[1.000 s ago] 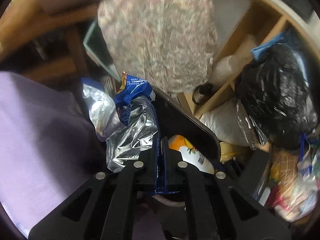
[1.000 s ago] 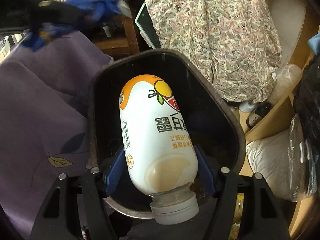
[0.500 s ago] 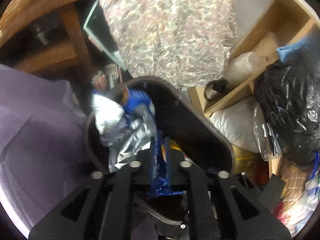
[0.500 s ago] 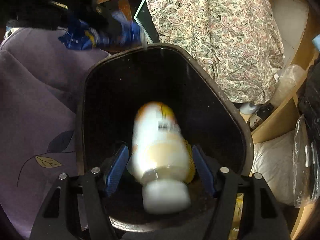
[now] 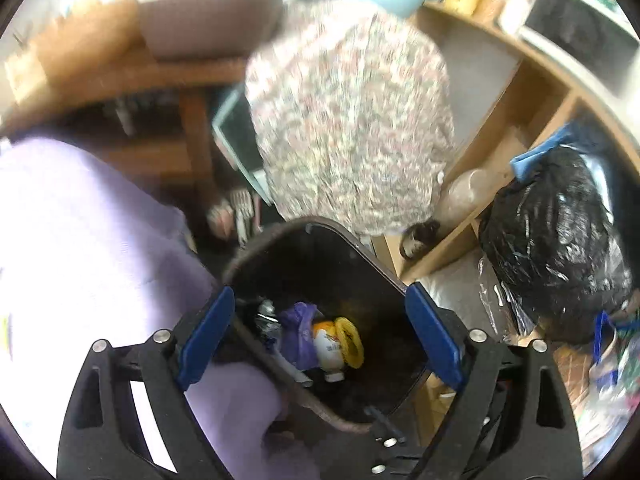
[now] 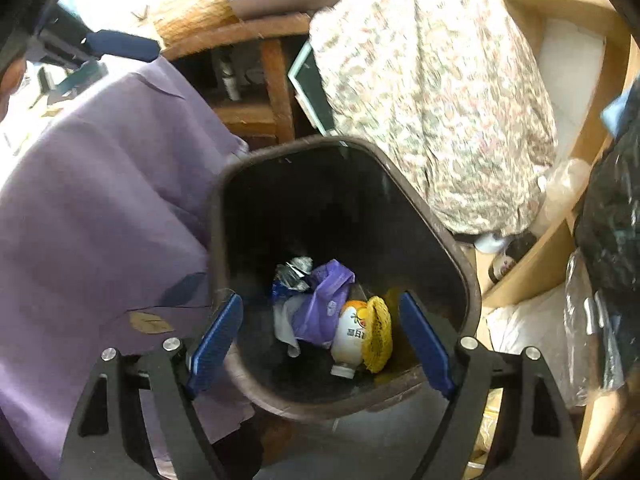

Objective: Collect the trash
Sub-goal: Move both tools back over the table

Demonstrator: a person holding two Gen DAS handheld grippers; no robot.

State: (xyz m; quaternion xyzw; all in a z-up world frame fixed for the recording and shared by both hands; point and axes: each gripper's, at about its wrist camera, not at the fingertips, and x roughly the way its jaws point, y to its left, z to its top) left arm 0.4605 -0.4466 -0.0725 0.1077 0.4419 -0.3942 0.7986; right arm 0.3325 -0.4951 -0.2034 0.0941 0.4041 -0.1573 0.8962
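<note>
Left hand-held gripper point(image 5: 318, 338): jaws wide apart and opening, blue pads empty, nothing touched, hovering over the dark trash bin point(image 5: 276, 232). Right hand-held gripper point(image 6: 320, 334): jaws spread wide, nothing between the pads, also above the bin point(image 6: 452, 248).

Trash lies at the bin bottom. White-and-orange drink bottle point(image 6: 352, 334) lies tilted, long axis running near-far, white cap toward the near side, orange end toward the far side. Same bottle in the left wrist view point(image 5: 328, 346), cap near. Yellow crumpled wrapper point(image 6: 378, 334) touches the bottle's right side. Purple plastic bag point(image 6: 320, 306) sits just left of the bottle, touching it. Blue-and-silver snack wrapper point(image 6: 292, 274) lies far-left of the purple bag.

Purple cloth point(image 6: 100, 208) covers the left of the bin. Floral fabric point(image 6: 432, 100) hangs beyond the bin's far rim. Black garbage bag point(image 5: 552, 236) at right by the wooden shelf point(image 5: 516, 120).
</note>
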